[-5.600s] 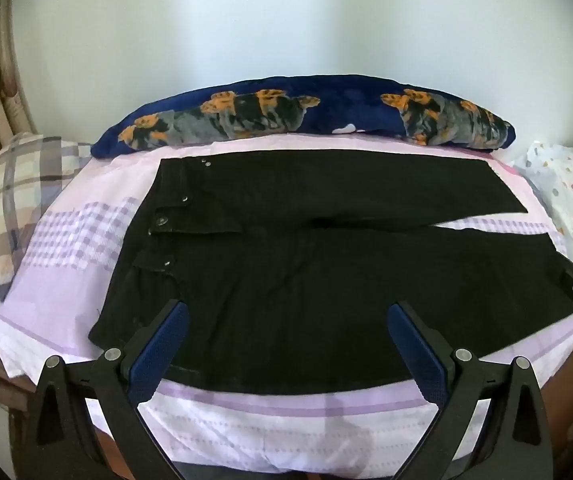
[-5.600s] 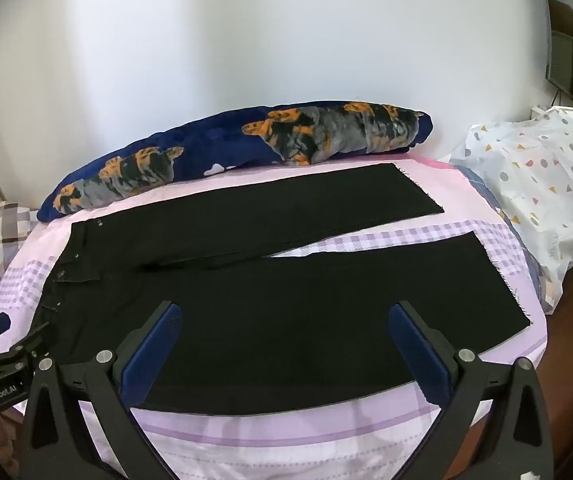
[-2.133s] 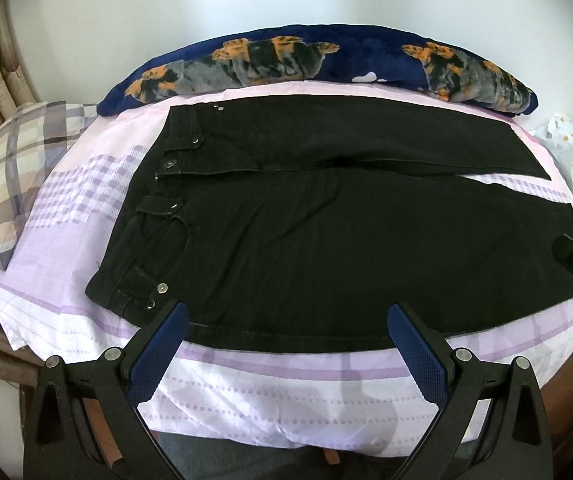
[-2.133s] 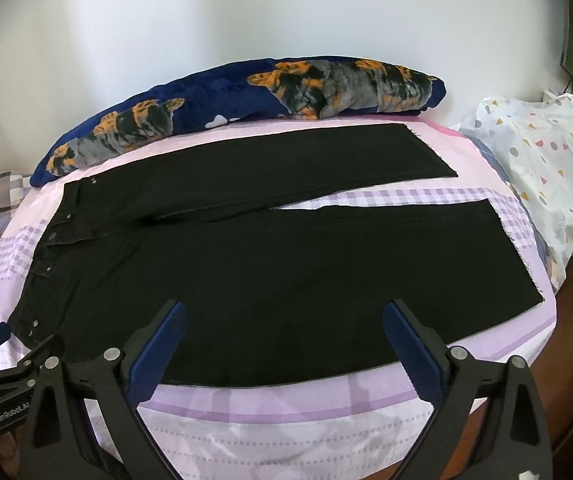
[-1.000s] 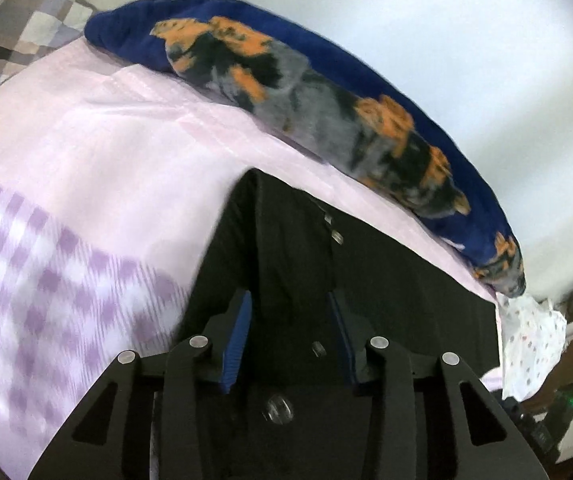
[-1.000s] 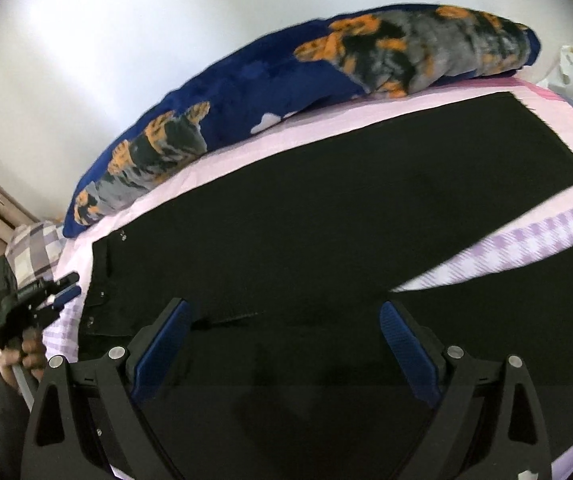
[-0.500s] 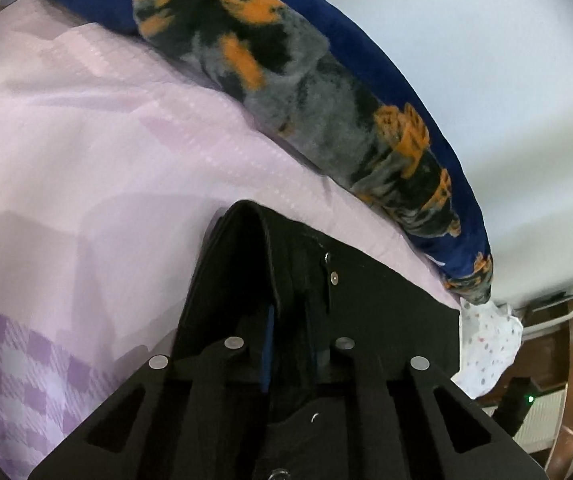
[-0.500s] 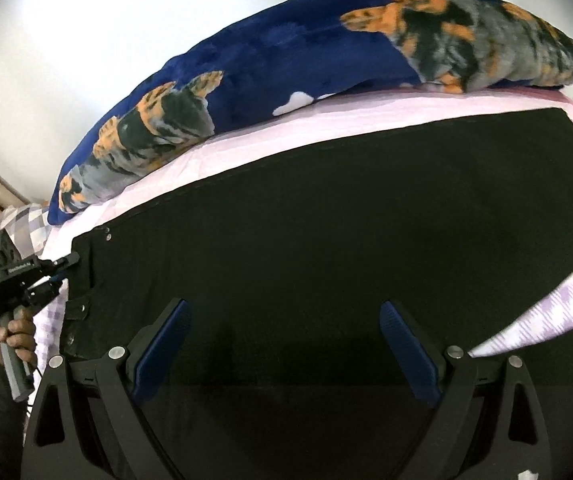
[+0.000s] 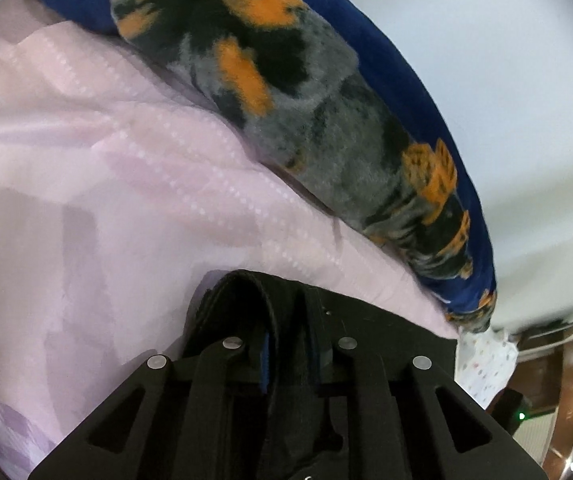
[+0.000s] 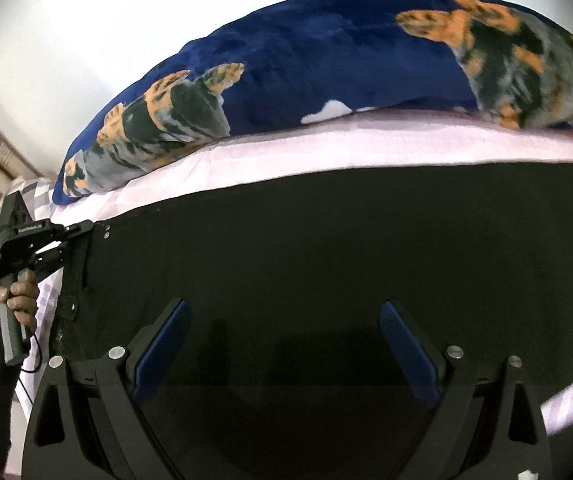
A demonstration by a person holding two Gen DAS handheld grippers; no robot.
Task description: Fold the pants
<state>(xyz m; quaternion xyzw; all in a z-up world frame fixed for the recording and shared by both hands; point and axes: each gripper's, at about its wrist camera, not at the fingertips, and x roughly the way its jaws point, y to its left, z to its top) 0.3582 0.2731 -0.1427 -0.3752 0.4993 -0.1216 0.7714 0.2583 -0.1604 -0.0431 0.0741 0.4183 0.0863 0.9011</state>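
Note:
Black pants [image 10: 326,240] lie flat on a pink bed sheet [image 9: 106,200], waistband to the left. My left gripper [image 9: 290,356] is shut on the far corner of the waistband [image 9: 246,292], which bunches up between its blue pads. It also shows in the right wrist view [image 10: 82,228] at the pants' top-left corner. My right gripper [image 10: 282,344] is open and empty, low over the far pant leg, its blue pads [image 10: 162,344] wide apart.
A long navy pillow with orange and grey dog print [image 10: 326,80] lies along the wall just beyond the pants. A white spotted cloth [image 9: 486,360] lies at the far right. A plaid pillow [image 10: 34,192] sits at the left end of the bed.
My left gripper has closed fully on the waistband corner. My right gripper has moved forward and lower over the far pant leg, still open.

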